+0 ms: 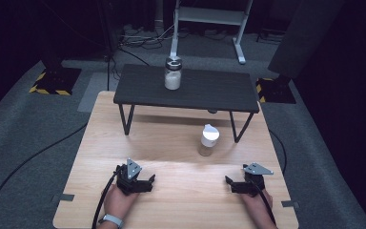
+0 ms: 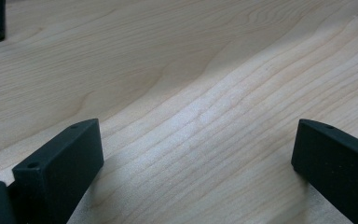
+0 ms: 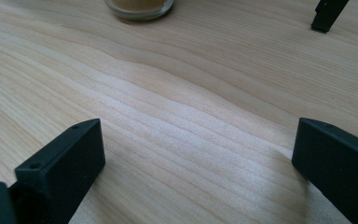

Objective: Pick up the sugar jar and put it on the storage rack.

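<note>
Wooden table (image 1: pixel 171 143), black shelf (image 1: pixel 209 90) bearing jar (image 1: pixel 173 74), spice bottle (image 3: pixel 139 7) base close-up

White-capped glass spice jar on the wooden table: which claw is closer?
Right. The right claw sits just toward the person and slightly right of the white-capped glass spice jar; the left claw is farther off, to the jar's left. Both open, holding nothing.

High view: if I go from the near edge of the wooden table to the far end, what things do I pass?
The two grippers, left gripper and right gripper, side by side → jar with the white lid → small black table, raised on legs → glass jar of white stuff standing on it.
</note>
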